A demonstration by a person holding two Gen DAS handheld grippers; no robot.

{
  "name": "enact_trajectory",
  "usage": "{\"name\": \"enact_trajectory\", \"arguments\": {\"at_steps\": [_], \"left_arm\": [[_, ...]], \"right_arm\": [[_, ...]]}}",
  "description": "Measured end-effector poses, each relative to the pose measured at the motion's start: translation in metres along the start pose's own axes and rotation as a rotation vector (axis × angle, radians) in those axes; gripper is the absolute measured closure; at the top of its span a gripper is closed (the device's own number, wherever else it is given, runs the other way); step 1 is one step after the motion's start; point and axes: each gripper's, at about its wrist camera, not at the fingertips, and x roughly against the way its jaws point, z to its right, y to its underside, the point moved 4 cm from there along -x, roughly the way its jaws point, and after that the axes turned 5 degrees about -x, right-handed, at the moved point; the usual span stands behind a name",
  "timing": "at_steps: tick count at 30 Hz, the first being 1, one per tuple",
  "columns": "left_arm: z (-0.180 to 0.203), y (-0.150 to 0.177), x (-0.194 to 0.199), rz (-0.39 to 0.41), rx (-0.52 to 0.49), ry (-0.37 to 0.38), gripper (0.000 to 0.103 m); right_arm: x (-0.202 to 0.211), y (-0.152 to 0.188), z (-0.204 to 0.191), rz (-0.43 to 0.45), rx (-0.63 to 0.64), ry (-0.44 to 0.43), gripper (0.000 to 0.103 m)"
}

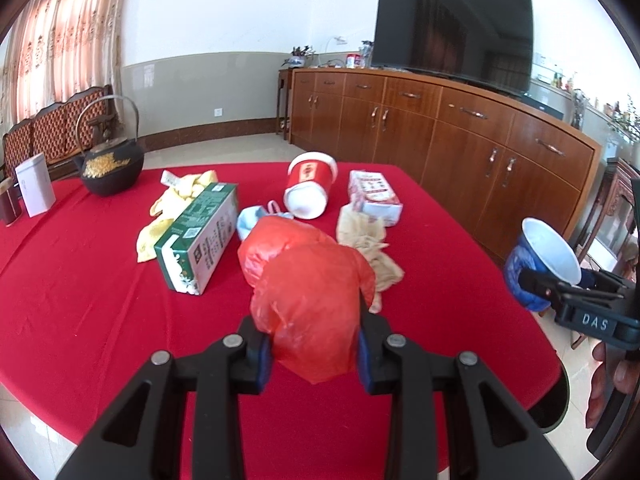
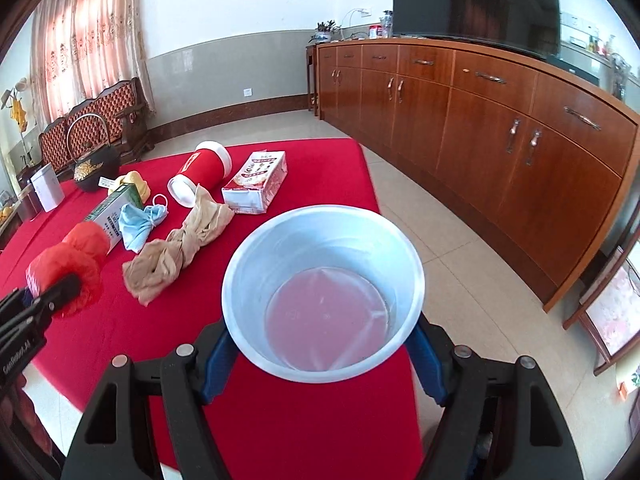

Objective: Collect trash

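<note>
The left tongs (image 1: 316, 354) pinch a crumpled red plastic bag (image 1: 312, 300) between their blue pads, holding it just above the near part of the red worktop (image 1: 80, 300). The right tongs (image 2: 324, 356) grip a blue-and-white cup (image 2: 324, 292) by its sides, mouth up (a pinkish film lines the bottom), over the worktop's near right edge. Beyond the bag, the remaining litter lies close together: a green carton (image 1: 200, 232) on its side to the left with a yellow cloth (image 1: 176, 204) behind it, a blue face mask (image 1: 250, 220) touching the bag's far end, a beige stocking (image 1: 368, 244) just to the right, a red paper cup (image 1: 310, 188) tipped over farther back, and a red-and-white box (image 1: 374, 196) beside it. At the far left stand a black iron kettle (image 1: 110, 164) and a white tin (image 1: 36, 190), well apart from the trash. A wooden cabinet (image 1: 440, 128) with a television (image 1: 452, 36) runs along the right wall.
</note>
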Motion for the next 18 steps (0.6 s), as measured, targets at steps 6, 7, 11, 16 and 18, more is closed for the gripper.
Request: {"name": "enact_trajectory", "arguments": {"at_steps": [6, 7, 11, 16, 18], "left_arm": [[0.02, -0.001, 0.011, 0.011, -0.023, 0.04, 0.069], [0.023, -0.001, 0.012, 0.012, -0.027, 0.046, 0.069], [0.043, -0.001, 0.019, 0.021, -0.057, 0.082, 0.069], [0.07, -0.001, 0.024, 0.027, -0.089, 0.127, 0.069], [0.081, -0.001, 0.024, 0.028, -0.104, 0.147, 0.069]], "right_arm": [[0.032, 0.008, 0.017, 0.029, -0.016, 0.032, 0.026], [0.037, 0.009, 0.02, 0.033, -0.02, 0.037, 0.026], [0.058, 0.014, 0.035, 0.05, -0.04, 0.061, 0.027], [0.077, 0.021, 0.053, 0.061, -0.062, 0.093, 0.026], [0.083, 0.024, 0.061, 0.062, -0.071, 0.105, 0.026]]}}
